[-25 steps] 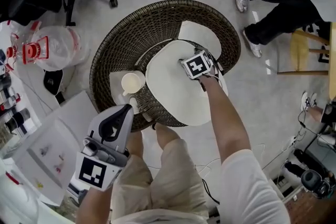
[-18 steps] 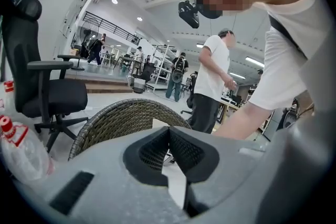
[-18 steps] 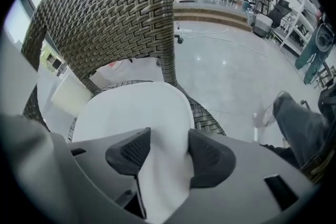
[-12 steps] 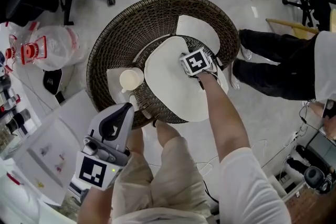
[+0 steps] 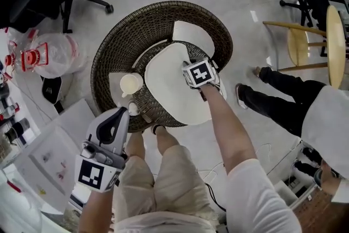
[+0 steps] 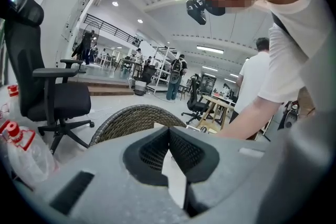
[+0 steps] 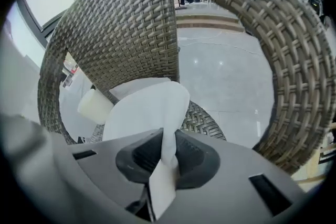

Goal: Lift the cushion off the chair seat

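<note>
- Markings in view: each gripper's cube carries a black-and-white square marker. The red-and-white packaging (image 5: 31, 55) at the left edge has print too small to read.
- The head view looks steeply down on a round wicker chair (image 5: 117, 52) on a pale floor, with a flat white cushion (image 5: 166, 87) lying on its seat.
- The cushion is roughly oval. Its long axis runs from upper left, near the chair's back, to lower right, where its end reaches over the front rim.
- The right gripper (image 5: 199, 75) points steeply down at the cushion's upper right edge.
- Its jaws have just been closing, and its fingers (image 7: 144, 152) now pinch a raised fold of the white fabric (the fold stands up between the pads, and the rest of the cushion spreads away toward the chair's back).
- The left gripper (image 5: 120, 116) is held above the person's left thigh, well apart from the cushion, its jaws together with nothing in them.
- A cream cylinder (image 5: 131, 84) sits on the seat just left of the cushion.
</note>
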`<state>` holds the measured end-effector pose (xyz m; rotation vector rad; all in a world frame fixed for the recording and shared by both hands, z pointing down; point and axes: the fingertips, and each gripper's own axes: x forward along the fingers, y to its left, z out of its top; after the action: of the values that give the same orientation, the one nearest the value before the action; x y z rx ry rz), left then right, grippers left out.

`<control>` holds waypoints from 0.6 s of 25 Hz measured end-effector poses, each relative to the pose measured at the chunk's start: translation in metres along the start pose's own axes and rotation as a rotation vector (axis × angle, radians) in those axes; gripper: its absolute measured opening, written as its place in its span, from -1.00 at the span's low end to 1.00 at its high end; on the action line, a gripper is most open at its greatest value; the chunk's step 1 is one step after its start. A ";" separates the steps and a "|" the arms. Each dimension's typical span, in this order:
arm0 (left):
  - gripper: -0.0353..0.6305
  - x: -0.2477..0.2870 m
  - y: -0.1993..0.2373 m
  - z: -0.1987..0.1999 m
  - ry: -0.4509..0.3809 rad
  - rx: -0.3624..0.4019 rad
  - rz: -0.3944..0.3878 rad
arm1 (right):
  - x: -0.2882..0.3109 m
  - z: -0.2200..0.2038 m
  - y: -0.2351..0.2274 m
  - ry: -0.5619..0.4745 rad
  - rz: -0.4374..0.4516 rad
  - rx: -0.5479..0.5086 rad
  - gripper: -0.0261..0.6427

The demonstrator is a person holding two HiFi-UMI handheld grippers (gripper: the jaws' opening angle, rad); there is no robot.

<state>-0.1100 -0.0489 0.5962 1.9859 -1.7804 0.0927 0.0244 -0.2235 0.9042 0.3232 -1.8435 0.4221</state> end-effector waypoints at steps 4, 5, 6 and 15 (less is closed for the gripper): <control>-0.85 -0.009 -0.005 0.015 -0.013 0.007 -0.033 | -0.042 -0.002 0.004 -0.043 -0.022 0.029 -0.75; -0.85 -0.011 -0.007 0.019 -0.014 0.011 -0.044 | -0.054 -0.003 0.005 -0.058 -0.028 0.041 -0.75; -0.85 -0.014 -0.009 0.023 -0.012 0.014 -0.055 | -0.065 -0.004 0.008 -0.073 -0.033 0.054 -0.75; -0.85 -0.037 -0.033 0.069 -0.062 0.080 -0.172 | -0.170 -0.016 0.031 -0.221 -0.117 0.182 -0.76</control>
<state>-0.1024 -0.0399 0.5120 2.2120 -1.6586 0.0478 0.0763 -0.1867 0.7425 0.6200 -1.9928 0.4902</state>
